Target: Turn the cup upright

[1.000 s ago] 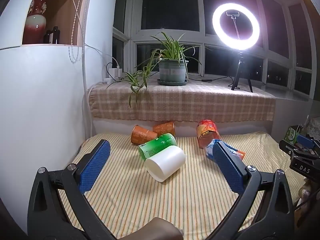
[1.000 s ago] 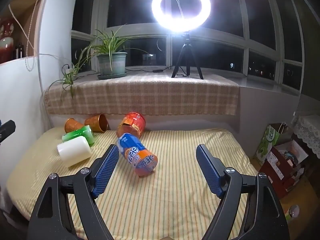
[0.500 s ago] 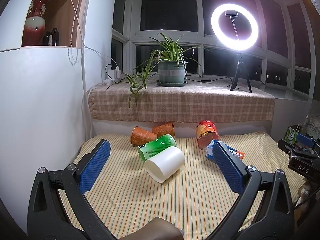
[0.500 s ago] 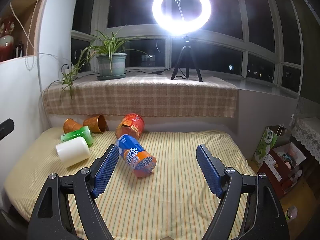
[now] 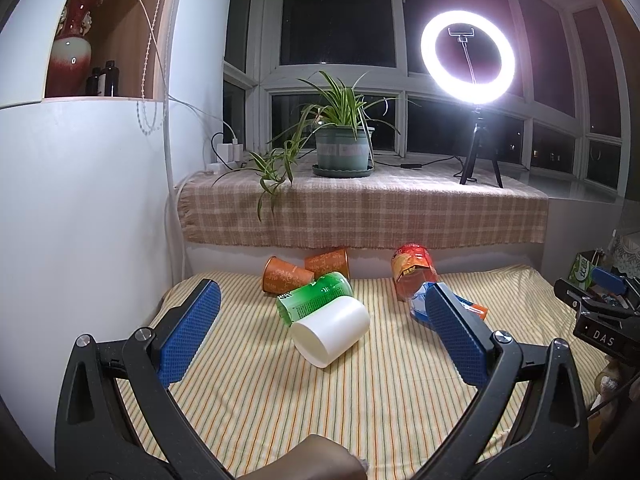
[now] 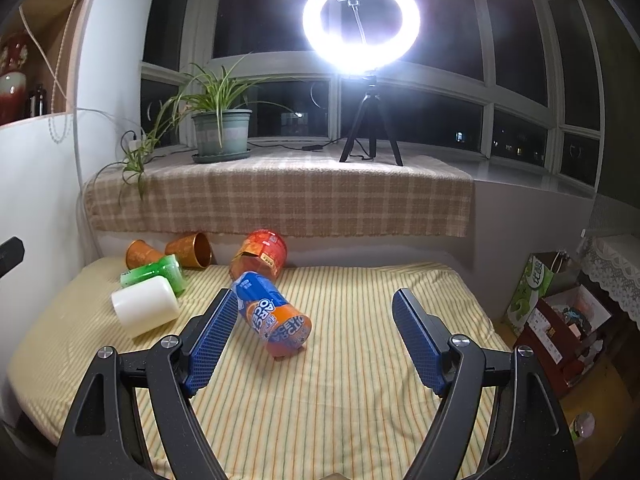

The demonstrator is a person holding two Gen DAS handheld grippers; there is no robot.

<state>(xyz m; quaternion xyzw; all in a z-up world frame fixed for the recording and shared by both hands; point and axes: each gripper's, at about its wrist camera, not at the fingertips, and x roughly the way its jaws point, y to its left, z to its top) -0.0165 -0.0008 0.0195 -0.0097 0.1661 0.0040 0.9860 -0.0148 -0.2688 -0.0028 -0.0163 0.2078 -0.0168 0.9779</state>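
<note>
Several cups lie on their sides on the striped mattress [image 5: 280, 400]. A white cup [image 5: 331, 330] lies in the middle, also in the right wrist view [image 6: 145, 306], touching a green cup [image 5: 314, 298]. Two orange cups [image 5: 282, 280] lie by the back wall. A red cup [image 5: 412, 268] and a blue-orange Oreo cup [image 6: 272, 314] lie to the right. My left gripper [image 5: 320, 322] is open and empty, held short of the white cup. My right gripper [image 6: 316, 330] is open and empty, held short of the Oreo cup.
A checked cloth ledge [image 5: 360, 208] behind the mattress carries a potted plant [image 5: 340, 148] and a ring light on a tripod [image 5: 468, 64]. A white cabinet wall [image 5: 80, 220] stands at the left. Boxes and bags [image 6: 560, 312] sit on the floor at the right.
Both views drifted slightly; the cups have not moved and both grippers stay open.
</note>
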